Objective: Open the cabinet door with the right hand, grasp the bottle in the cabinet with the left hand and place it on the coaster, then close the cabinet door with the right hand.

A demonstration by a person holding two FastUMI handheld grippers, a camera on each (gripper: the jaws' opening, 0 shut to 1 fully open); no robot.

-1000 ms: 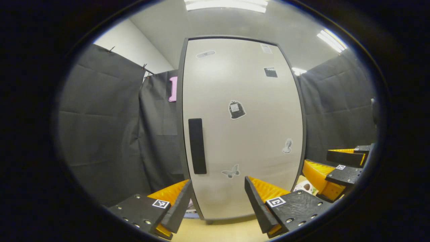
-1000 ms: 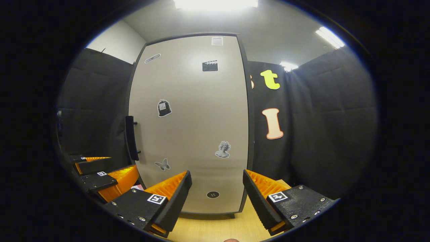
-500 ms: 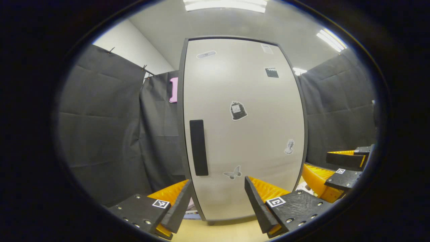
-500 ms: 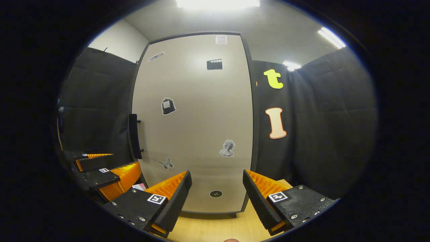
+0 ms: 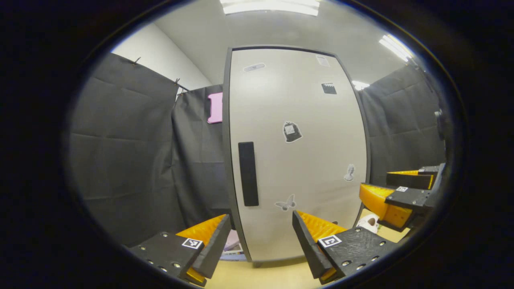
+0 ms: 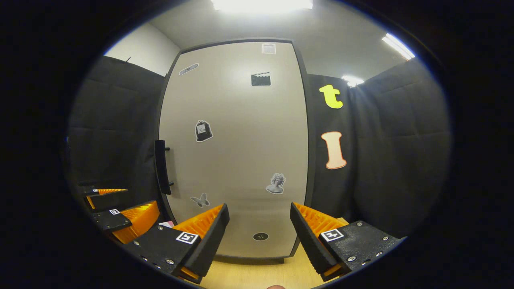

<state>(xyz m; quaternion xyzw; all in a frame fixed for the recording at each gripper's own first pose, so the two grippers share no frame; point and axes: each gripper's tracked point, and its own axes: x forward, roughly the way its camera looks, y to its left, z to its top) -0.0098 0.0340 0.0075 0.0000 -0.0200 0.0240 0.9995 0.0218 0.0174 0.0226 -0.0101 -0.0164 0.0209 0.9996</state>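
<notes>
Door (image 6: pixel 237 152) is found shut, rigid, likely light. Handle (image 6: pixel 161 166) is judged the hold: a slim upright bar. Right tongs (image 6: pixel 259 228) and left tongs (image 5: pixel 261 237) are held wide apart, empty.

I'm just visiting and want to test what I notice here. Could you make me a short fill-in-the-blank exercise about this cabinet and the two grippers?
1. The cabinet door is ___, so nothing inside shows.
2. Both the left gripper and the right gripper have their fingers ___.
3. The dark vertical handle sits near the door's ___ edge in the left gripper view.
4. The sticker nearest below the handle is shaped like a ___.

Missing words: closed; open; left; butterfly
</notes>
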